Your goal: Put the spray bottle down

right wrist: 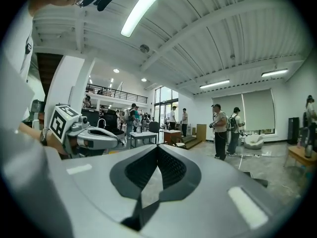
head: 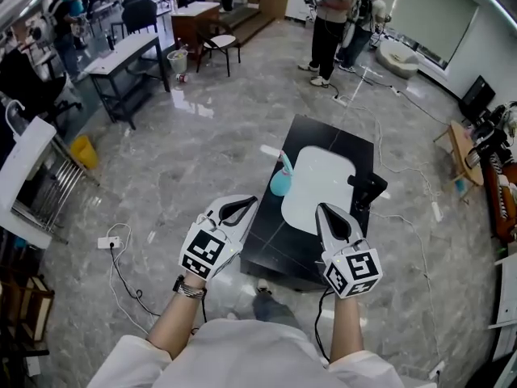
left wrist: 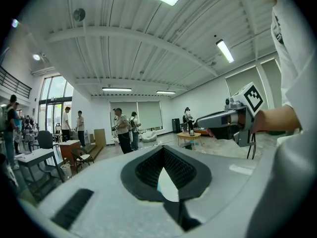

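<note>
A teal spray bottle (head: 279,183) stands on the low black table (head: 271,237), touching the left edge of a white board (head: 323,186). Neither gripper holds it. My left gripper (head: 245,207) hovers near the table's front left edge, short of the bottle, jaws shut and empty. My right gripper (head: 324,211) hangs over the board's near end, also shut with nothing in it. In the left gripper view the closed jaws (left wrist: 162,148) point level across the room, and the right gripper (left wrist: 223,124) shows beside them. The right gripper view shows its shut jaws (right wrist: 157,148) and the left gripper (right wrist: 91,137).
A black device (head: 367,187) lies on the table's right side. Cables and a power strip (head: 109,242) trail on the marble floor. Two people (head: 331,18) stand at the back. Desks (head: 121,55) and a chair (head: 218,45) are far left.
</note>
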`<state>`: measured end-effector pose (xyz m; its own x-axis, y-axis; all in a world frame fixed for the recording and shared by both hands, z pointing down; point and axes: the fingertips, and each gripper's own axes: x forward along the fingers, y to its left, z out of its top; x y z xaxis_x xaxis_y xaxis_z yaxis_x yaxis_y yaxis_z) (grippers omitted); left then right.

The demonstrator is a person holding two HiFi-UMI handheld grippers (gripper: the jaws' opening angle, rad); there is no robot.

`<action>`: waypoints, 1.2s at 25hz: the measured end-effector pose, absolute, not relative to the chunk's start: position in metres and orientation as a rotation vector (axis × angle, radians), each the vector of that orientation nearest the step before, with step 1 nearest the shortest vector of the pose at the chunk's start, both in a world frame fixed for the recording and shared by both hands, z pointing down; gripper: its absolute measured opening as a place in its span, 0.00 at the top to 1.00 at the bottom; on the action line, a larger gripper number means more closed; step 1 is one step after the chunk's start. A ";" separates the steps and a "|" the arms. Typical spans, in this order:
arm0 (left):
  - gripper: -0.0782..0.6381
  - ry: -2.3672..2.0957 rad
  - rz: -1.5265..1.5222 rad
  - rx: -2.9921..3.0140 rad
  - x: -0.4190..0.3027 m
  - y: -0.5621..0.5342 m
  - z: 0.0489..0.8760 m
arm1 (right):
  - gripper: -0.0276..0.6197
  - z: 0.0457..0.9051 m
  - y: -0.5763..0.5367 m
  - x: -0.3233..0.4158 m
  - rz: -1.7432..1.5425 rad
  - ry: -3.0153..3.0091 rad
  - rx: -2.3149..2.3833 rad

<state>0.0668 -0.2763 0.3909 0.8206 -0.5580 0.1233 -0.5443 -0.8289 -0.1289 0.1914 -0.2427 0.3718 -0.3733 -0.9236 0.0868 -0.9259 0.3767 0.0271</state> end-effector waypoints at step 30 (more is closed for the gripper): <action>0.88 0.817 -0.126 -2.845 0.079 -0.268 0.333 | 0.95 0.315 -0.231 0.179 -0.070 -2.537 1.647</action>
<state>0.0787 -0.2682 0.3332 0.8455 -0.5330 0.0320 -0.5178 -0.8331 -0.1945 0.1790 -0.2311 0.3151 -0.4027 -0.9125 0.0722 -0.9071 0.4084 0.1018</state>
